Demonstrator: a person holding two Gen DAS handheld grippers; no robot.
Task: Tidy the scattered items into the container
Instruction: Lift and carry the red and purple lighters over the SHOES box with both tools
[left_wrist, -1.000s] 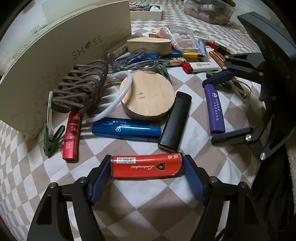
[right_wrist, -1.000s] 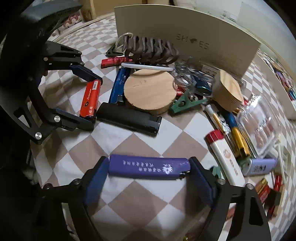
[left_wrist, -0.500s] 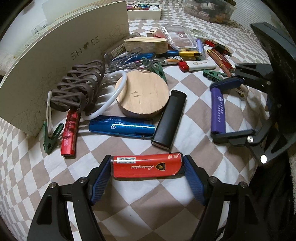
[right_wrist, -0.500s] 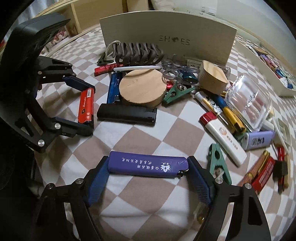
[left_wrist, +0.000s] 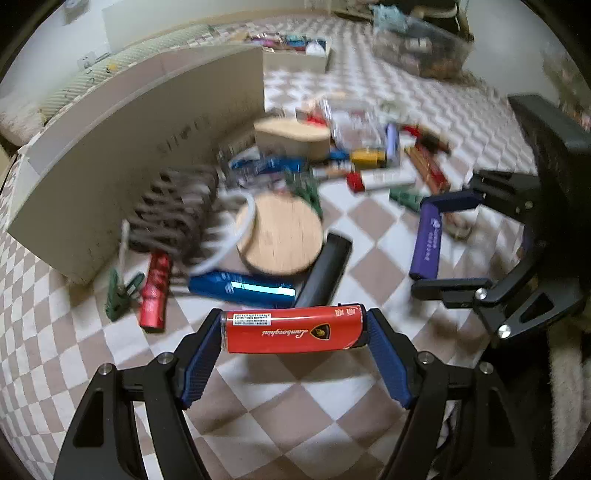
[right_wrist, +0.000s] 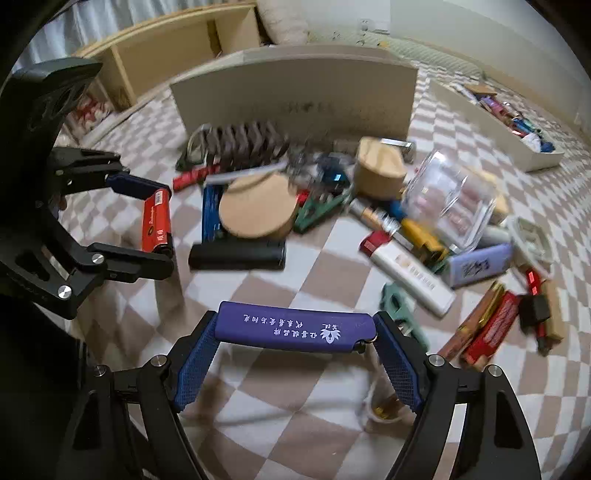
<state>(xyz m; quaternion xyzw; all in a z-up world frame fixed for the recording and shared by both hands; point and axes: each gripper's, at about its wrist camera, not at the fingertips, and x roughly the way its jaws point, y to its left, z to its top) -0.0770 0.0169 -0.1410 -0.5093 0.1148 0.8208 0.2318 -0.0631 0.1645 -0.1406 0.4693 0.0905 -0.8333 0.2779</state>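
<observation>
Gripping a red lighter (left_wrist: 293, 328) end to end, the left gripper (left_wrist: 293, 343) hangs above the checkered cloth (left_wrist: 295, 417), its blue fingers (left_wrist: 201, 354) pressed on the lighter's two short ends so that it lies crosswise between them, clear of the cloth and throwing a shadow on it. In the left wrist view the far left is taken by a pale board (left_wrist: 122, 147) standing on edge. At its foot lie a brown wavy rack (left_wrist: 173, 214), a green clip (left_wrist: 120, 291) and a red tube (left_wrist: 157, 291). Next comes a blue lighter (left_wrist: 242, 290), then a round wooden disc (left_wrist: 280, 236) with a white ring (left_wrist: 236, 236) against its left side, and a black lighter (left_wrist: 325, 269) leaning along the disc's right edge. Behind these a blurred heap holds a wooden block (left_wrist: 291, 138), a yellow lighter (left_wrist: 369, 157) and a white lighter with a red cap (left_wrist: 384, 181).

Further right, the right gripper (right_wrist: 295, 347) holds a purple lighter (right_wrist: 295, 326) in the same way, lengthwise between its fingers (right_wrist: 195, 363), lifted off the cloth. In its own view, to the right of the disc, a clear plastic tub (right_wrist: 450, 199) lies tipped on its side, with a lilac lighter (right_wrist: 480, 264) just below it and a few red and brown sticks (right_wrist: 491, 325) nearer the edge. At the far right a long shallow white tray (right_wrist: 517, 147) sits well apart from the heap, already holding small coloured things.
</observation>
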